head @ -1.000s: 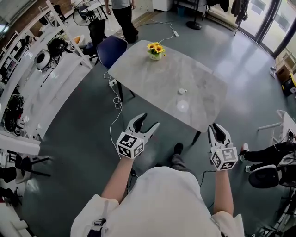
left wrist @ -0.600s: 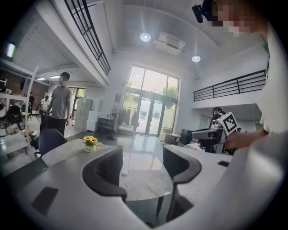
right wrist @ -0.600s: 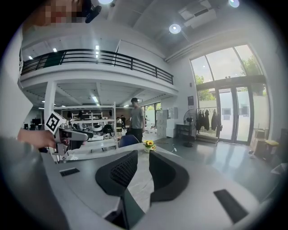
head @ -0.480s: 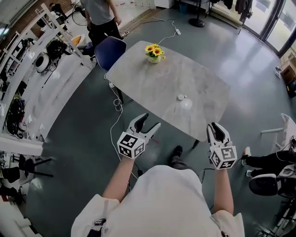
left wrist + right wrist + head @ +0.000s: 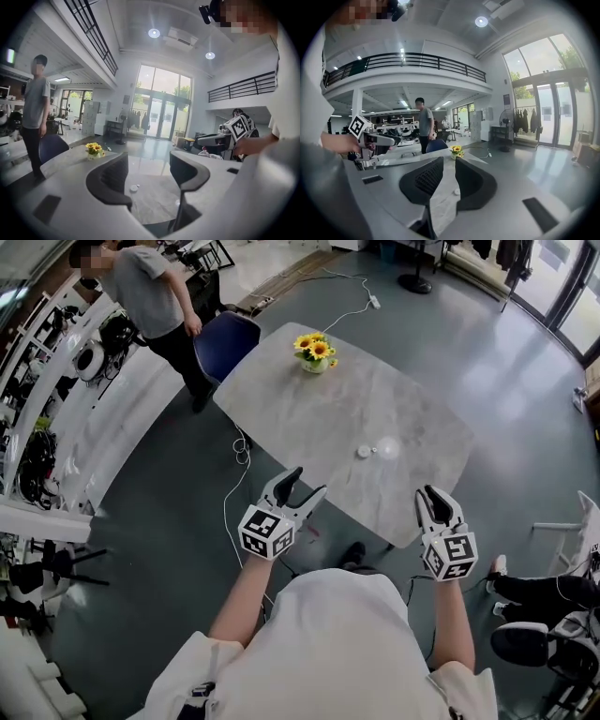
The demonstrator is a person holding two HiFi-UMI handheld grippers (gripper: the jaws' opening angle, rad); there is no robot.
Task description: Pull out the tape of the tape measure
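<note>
Well, the tape measure (image 5: 364, 452), likely that small pale disc, lies on the grey counter (image 5: 309, 409), toward its near edge. Short of the counter, the left gripper (image 5: 307, 482) has its fingers wide and empty; the right gripper (image 5: 434, 493) has its fingers narrowly apart, gripping nothing

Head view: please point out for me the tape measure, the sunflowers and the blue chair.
tape measure (image 5: 365, 452), head view, middle of its small round white case.
sunflowers (image 5: 316, 343), head view, on the yellow blooms.
blue chair (image 5: 228, 337), head view, middle of its blue part.
</note>
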